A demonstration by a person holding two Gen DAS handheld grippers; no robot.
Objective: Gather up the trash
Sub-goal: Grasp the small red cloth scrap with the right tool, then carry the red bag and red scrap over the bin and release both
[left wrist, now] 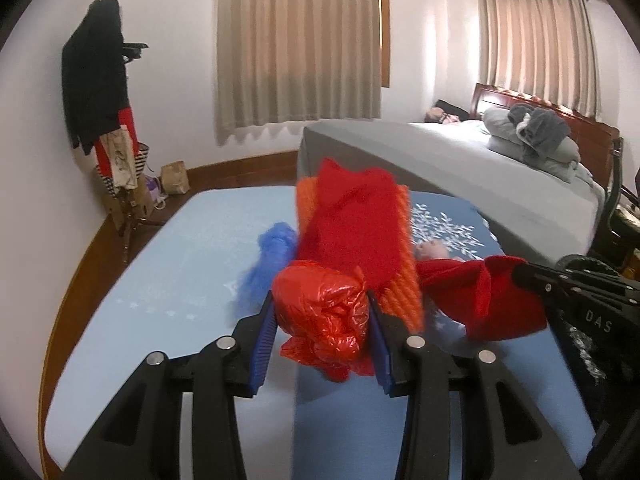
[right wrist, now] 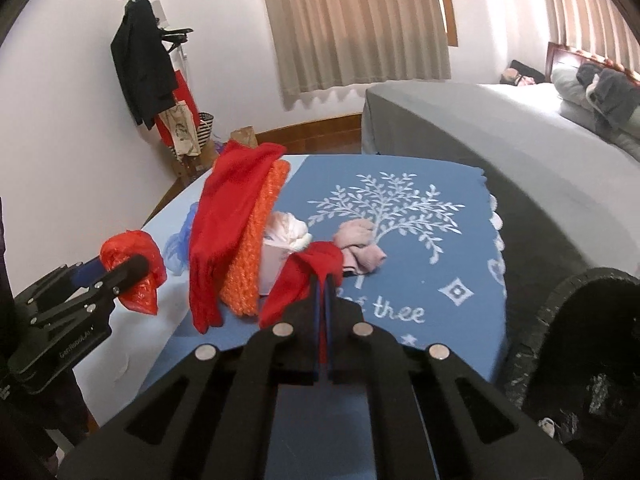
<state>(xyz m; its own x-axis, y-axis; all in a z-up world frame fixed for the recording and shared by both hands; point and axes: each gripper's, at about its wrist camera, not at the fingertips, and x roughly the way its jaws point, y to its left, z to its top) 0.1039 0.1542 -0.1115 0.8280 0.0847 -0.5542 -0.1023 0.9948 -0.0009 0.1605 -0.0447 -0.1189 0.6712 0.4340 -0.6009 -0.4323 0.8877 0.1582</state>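
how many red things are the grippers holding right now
2: a crumpled red plastic bag clamped in the left gripper, and a red cloth pinched in the right gripper.

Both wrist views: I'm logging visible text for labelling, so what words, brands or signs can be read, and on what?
"thee": white lettering on the blue cloth, under the tree pattern; the word before it is hidden by the red cloth.
"DAS": on the right gripper body, left wrist view.
Lettering on the left gripper body, right wrist view: too blurred to read.
Print on the hanging tote bag: unreadable.

Soft, even daylight glows through the curtains (left wrist: 298,44); fisheye edges bend, slight motion blur.
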